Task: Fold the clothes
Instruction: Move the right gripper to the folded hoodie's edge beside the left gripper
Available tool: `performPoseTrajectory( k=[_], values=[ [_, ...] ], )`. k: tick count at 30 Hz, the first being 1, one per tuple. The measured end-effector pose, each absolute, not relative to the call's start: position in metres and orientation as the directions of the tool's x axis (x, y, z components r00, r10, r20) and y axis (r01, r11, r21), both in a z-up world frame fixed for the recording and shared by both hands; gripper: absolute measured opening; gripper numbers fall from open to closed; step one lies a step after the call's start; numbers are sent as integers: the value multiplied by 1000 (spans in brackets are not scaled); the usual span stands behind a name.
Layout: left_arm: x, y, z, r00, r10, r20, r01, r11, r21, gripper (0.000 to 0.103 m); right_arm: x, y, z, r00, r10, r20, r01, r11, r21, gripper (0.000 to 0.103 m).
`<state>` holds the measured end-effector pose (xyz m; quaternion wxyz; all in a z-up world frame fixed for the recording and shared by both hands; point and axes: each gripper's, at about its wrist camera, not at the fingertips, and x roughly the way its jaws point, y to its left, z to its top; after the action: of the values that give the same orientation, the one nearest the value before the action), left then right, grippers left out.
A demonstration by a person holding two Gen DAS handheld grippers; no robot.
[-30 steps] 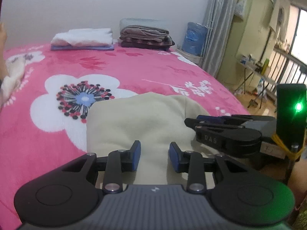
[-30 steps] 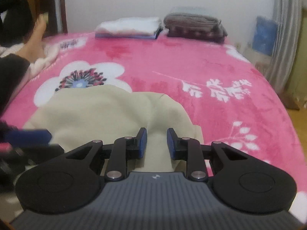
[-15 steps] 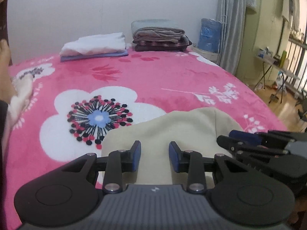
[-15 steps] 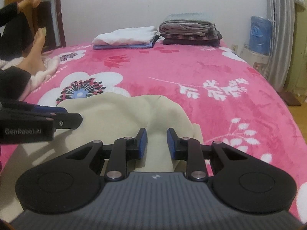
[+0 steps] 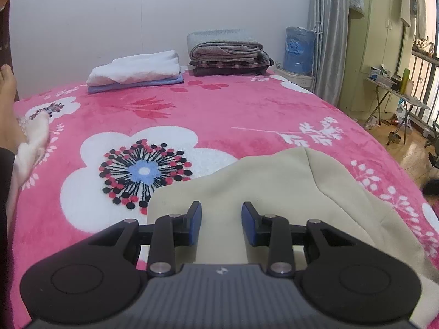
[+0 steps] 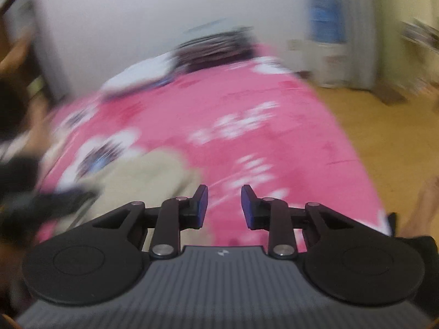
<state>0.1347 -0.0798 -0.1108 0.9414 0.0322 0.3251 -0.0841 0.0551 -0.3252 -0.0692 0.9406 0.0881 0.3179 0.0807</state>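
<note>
Two stacks of folded laundry sit at the far edge of the pink floral blanket, against the white wall: a white and blue pile to the left, a grey and plaid pile to its right. Further right of the blanket stands a blue water jug beside a grey curtain, then a folding table crowded with small items too small to tell apart, on a wooden floor. At the blanket's left edge a bare foot shows. The beige garment lies on the blanket's near part. The left gripper hovers over it, jaws partly apart, nothing pinched. The right gripper, in a blurred view, is opening over bare blanket, empty; the garment lies to its left.
</note>
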Motion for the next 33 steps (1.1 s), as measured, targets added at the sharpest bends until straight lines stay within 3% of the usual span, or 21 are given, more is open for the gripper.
performPoseTrajectory(
  k=[4,6,11,14,18,21,25,29,33],
  values=[
    [134,-85,-111,779,-114,-617,179,983,45,34,23,-282,-78,732,352,-583,-286,936,206,28],
    [134,-88,-111,777,-96,-622,179,981,73,34,18,-262,-94,700,331,-632,-297,941,164,30],
    [135,-96,-108,768,-47,-639,171,976,134,34,17,-243,-83,716,253,-651,-250,963,100,31],
    [134,-103,-106,758,-11,-652,171,968,182,34,5,-236,-75,728,285,-623,-280,954,110,30],
    [133,-111,-105,751,22,-660,185,953,242,35,-2,-234,-101,721,256,-644,-249,963,104,28],
    [134,-113,-102,736,39,-676,179,951,250,35,4,-238,-88,713,256,-653,-204,966,156,27],
    [135,-113,-99,719,45,-694,179,952,247,37,-12,-230,-65,752,323,-575,-278,946,168,27],
    [134,-115,-98,711,55,-701,182,949,258,38,-10,-224,-97,719,290,-632,-276,953,123,27],
    [134,-117,-97,703,68,-707,182,945,272,40,-2,-232,-98,712,320,-626,-247,947,203,26]
  ],
)
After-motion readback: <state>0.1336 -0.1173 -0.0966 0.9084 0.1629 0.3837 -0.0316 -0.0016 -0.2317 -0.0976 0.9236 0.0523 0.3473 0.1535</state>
